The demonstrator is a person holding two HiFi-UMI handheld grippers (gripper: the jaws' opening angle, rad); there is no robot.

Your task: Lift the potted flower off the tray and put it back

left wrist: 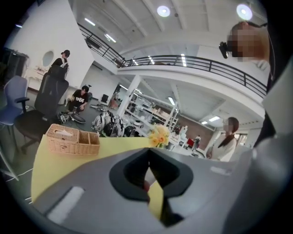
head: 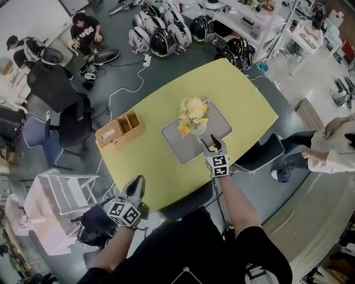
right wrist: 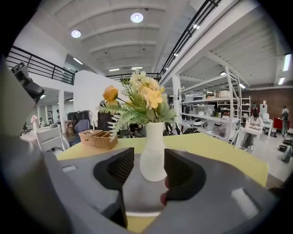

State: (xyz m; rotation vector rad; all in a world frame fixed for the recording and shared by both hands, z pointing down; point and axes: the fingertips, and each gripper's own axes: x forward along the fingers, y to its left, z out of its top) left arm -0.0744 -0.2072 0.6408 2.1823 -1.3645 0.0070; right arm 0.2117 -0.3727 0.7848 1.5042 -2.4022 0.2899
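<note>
Head view first: yellow table [head: 166, 111] on a dark floor, in a busy workshop. The right gripper [head: 213, 147] was at the near edge of the grey tray [head: 177, 145], and the potted flower [head: 193, 115] stood on that tray just past its tips. The left gripper [head: 135, 189] hung at the table's near-left edge, well short of the tray and pinched to a point. A wicker basket [head: 119, 130] sat beyond the left gripper. Far past both lay a row of helmets [head: 161, 39], a seated person [head: 86, 30] whose shirt print was too small to read, and white shelves [head: 249, 16]. Each gripper's cube carried only square markers.

Left gripper view: jaws together, nothing between them. Ahead to the left was the wicker basket [left wrist: 73, 139] on the yellow table [left wrist: 50, 164], with the potted flower [left wrist: 159, 135] straight ahead, farther off. An office chair [left wrist: 46, 100] stood far left and a railed balcony [left wrist: 183, 61] ran overhead.

Right gripper view: jaws wide, and the white vase of the potted flower [right wrist: 153, 137] stood upright between them, with a gap on each side. It sat on the grey tray [right wrist: 143, 194]. The wicker basket [right wrist: 98, 138] lay ahead to the left and the shelves [right wrist: 215, 107] ahead to the right. Nothing blocked the vase.
</note>
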